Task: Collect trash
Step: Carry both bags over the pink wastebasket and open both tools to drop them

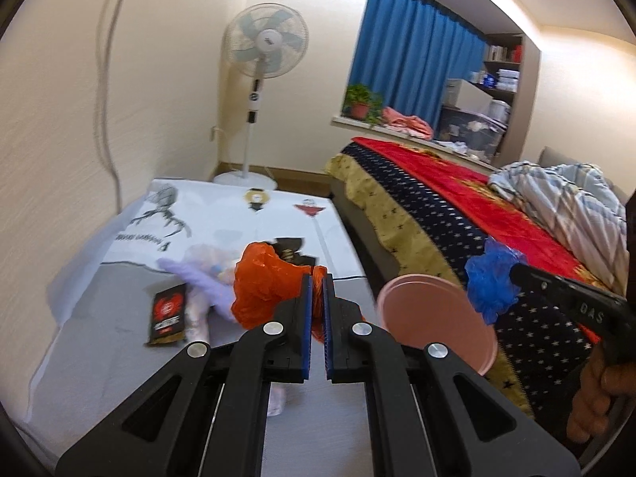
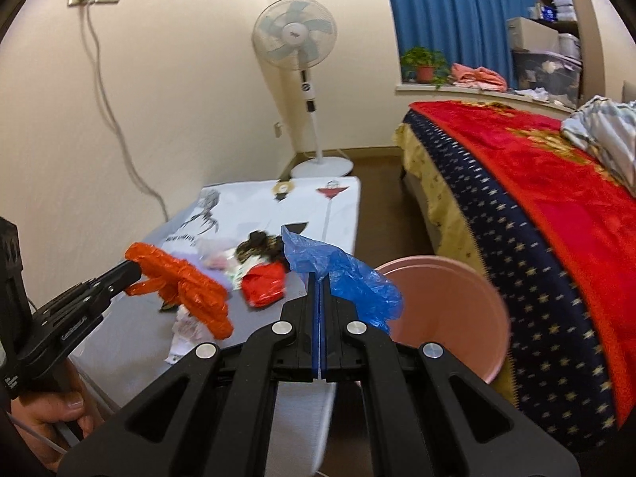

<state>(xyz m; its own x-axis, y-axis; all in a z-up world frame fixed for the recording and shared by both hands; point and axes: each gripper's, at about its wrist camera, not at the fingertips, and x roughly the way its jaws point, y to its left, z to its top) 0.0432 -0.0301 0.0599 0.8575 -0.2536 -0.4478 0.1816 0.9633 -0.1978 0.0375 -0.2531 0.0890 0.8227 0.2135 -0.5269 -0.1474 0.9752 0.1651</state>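
My left gripper (image 1: 317, 278) is shut on an orange plastic bag (image 1: 266, 286) and holds it above the low table (image 1: 119, 338); it also shows in the right wrist view (image 2: 133, 274) with the orange bag (image 2: 187, 290). My right gripper (image 2: 320, 278) is shut on a blue plastic bag (image 2: 349, 278), held above the rim of a pink bucket (image 2: 449, 310). In the left wrist view the right gripper (image 1: 516, 270) holds the blue bag (image 1: 491, 282) just right of the pink bucket (image 1: 433, 318). More trash lies on the table: a black-and-red wrapper (image 1: 167, 314), a lilac bag (image 1: 198, 278), a red wrapper (image 2: 264, 286).
A bed with a red and star-patterned blanket (image 2: 536, 206) stands to the right of the bucket. A standing fan (image 2: 296, 39) is at the back by the wall. A cable (image 2: 115, 127) hangs from a wall socket. A potted plant (image 2: 423, 65) sits on the window sill.
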